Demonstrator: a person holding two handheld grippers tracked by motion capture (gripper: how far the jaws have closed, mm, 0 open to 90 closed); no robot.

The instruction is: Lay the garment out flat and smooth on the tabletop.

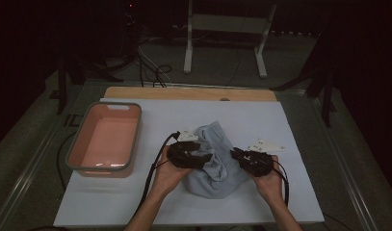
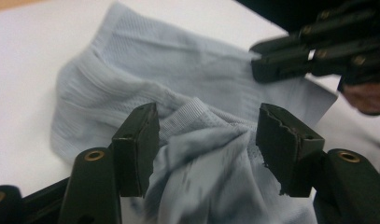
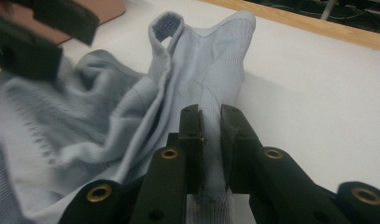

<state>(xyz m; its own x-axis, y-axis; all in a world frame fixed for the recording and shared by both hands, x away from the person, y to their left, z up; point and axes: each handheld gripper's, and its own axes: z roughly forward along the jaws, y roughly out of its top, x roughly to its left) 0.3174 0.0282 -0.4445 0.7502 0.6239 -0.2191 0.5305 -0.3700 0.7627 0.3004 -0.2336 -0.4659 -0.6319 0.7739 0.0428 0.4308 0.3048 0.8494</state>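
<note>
Left edge of the white table cover [image 1: 290,125]: pink plastic bin [image 1: 107,139] with a grey rim, nothing visible inside, well apart from the work.

Next over, left gripper [image 1: 203,159], held in the person's left hand [image 1: 167,175], cable trailing back toward the table's near edge. In the left gripper view its jaws are spread wide, with a bunched fold of the light blue garment [image 2: 187,107] lying between them; pads [image 2: 138,149] look clear of the fabric on both sides, not clamped.

Centre: the garment [image 1: 215,163] sits crumpled on the cover between both grippers, one end pushed up toward the far side, bulk of it near the hands. Thin ribbed knit with a hemmed edge; in the right gripper view [image 3: 201,60] a cuff-like opening stands upright.

Right: right gripper [image 1: 236,155], in the right hand [image 1: 270,185], at the garment's right edge. Right gripper view shows its jaws pressed nearly together with a pinch of fabric caught between them, so it's gripping the garment. The left gripper view shows the same gripper [image 2: 260,63] biting the far edge of the cloth.

Far side: a wooden table edge [image 1: 189,93] shows past the cover.
</note>
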